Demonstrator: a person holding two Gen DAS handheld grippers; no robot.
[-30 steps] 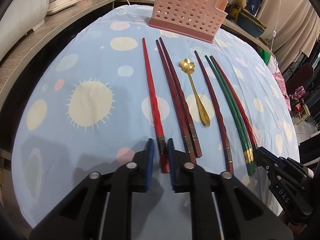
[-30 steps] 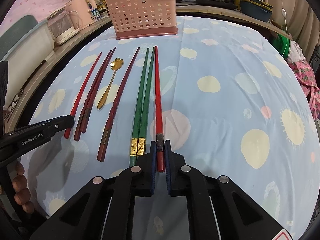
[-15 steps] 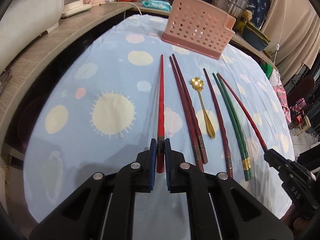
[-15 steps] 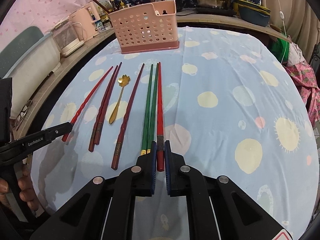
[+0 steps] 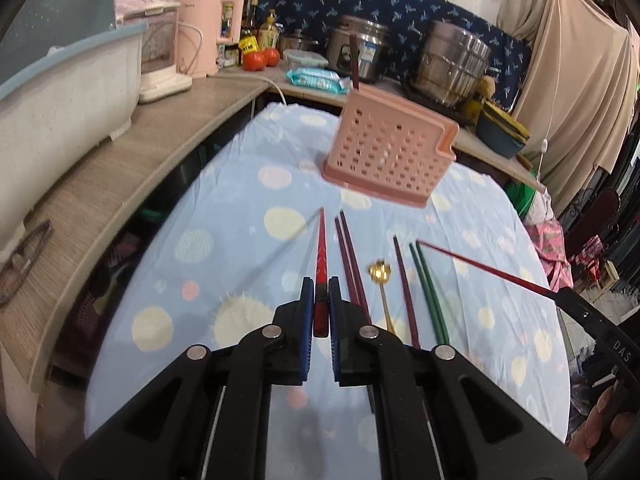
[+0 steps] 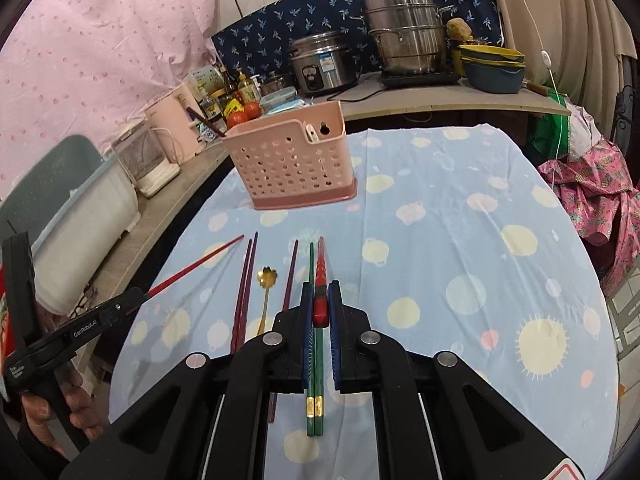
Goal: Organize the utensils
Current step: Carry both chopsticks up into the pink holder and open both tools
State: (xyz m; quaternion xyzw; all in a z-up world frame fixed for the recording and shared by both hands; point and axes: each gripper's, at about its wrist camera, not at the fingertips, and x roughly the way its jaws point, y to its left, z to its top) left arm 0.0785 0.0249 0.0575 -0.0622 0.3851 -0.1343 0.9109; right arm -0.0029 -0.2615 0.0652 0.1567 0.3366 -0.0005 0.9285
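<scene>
My left gripper [image 5: 319,308] is shut on a red chopstick [image 5: 321,244] and holds it lifted above the table, tip pointing at the pink perforated utensil basket [image 5: 386,152]. My right gripper [image 6: 320,304] is shut on the second red chopstick [image 6: 320,264], also lifted, pointing toward the basket [image 6: 292,164]. On the blue spotted tablecloth [image 6: 460,248] lie a dark red chopstick pair [image 5: 350,264], a gold spoon [image 5: 382,280], a single dark red chopstick [image 5: 404,280] and a green pair [image 5: 428,288]. One dark chopstick [image 5: 354,62] stands in the basket.
A wooden counter [image 5: 132,160] runs along the left and back with a dish rack [image 5: 60,92], pink kettle [image 5: 208,32], tomatoes [image 5: 260,58] and steel pots [image 6: 404,32]. Eyeglasses [image 5: 24,264] lie on the counter. Pink fabric [image 6: 592,196] hangs at the right.
Both grippers have lifted their red chopsticks off the cloth and raised them, tilting up toward the basket. The other utensils have not moved.
</scene>
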